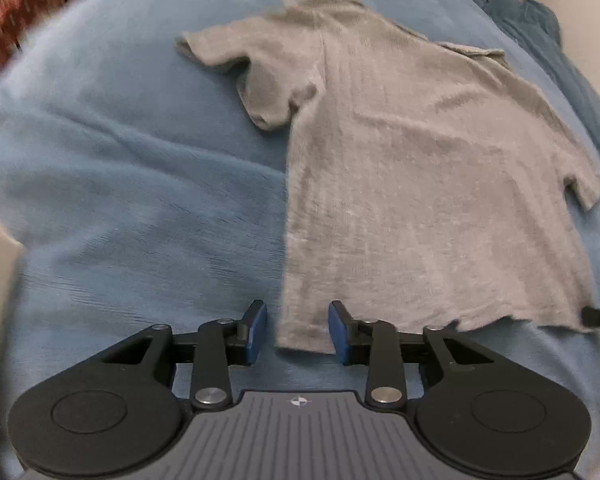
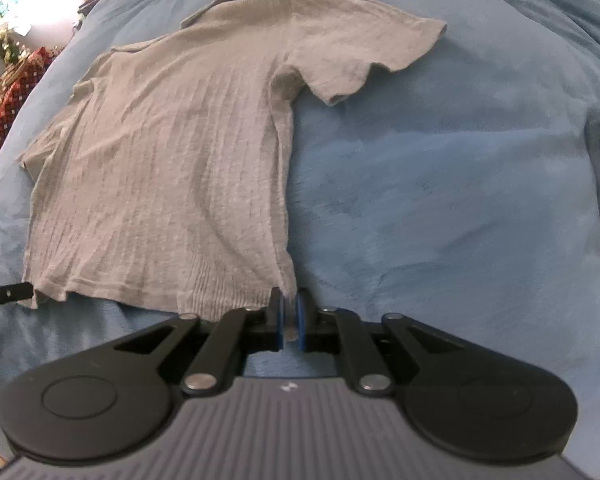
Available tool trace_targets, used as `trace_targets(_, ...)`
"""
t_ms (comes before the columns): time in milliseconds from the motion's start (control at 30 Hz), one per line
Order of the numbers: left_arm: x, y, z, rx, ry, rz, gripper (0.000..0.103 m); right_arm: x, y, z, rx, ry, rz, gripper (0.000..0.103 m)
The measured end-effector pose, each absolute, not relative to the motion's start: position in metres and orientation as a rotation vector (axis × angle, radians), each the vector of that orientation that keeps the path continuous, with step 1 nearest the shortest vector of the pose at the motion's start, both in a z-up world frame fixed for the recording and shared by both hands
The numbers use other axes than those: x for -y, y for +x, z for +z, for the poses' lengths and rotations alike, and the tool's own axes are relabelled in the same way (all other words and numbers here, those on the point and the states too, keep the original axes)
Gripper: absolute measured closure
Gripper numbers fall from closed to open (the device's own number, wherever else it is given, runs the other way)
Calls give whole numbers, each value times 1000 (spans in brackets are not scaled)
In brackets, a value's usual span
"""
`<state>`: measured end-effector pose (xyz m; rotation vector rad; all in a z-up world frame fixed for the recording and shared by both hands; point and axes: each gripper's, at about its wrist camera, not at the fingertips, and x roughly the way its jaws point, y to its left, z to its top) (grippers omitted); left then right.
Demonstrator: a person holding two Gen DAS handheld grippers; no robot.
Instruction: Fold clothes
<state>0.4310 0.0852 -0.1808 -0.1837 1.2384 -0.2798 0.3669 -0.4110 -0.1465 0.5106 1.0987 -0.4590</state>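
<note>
Step, as judged: taking both hem corners of grey ribbed short-sleeved knit shirt (image 1: 400, 184), spread flat on blue blanket (image 1: 120, 184) ahead of both tools.

Right gripper (image 2: 289, 320): pads clamped on hem corner.

Left gripper (image 1: 298, 332): jaws apart, other corner between, pads not pressing.

Next: left closes, then both lift hem toward collar. Bare blanket beside each gripper; room ample.
</note>
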Motion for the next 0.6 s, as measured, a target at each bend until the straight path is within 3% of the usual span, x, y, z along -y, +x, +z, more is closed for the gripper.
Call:
trace_targets(33,-85,434,-184,-1253,-202,-291,97,412,368,-148,-1106,499,-453,97)
trace_targets(167,-76,433,-174,-1244,-118,-286,97,413,370,-144,-1129,414,-418,97)
trace_targets(400,-97,399,-111,-1182,-136,-250,97,426,339,-95,-1124,403,-400,98)
trace_targets(600,-101,356,-79,-1243,-125,-293,97,419,312,-69,-1193,377,-378,98)
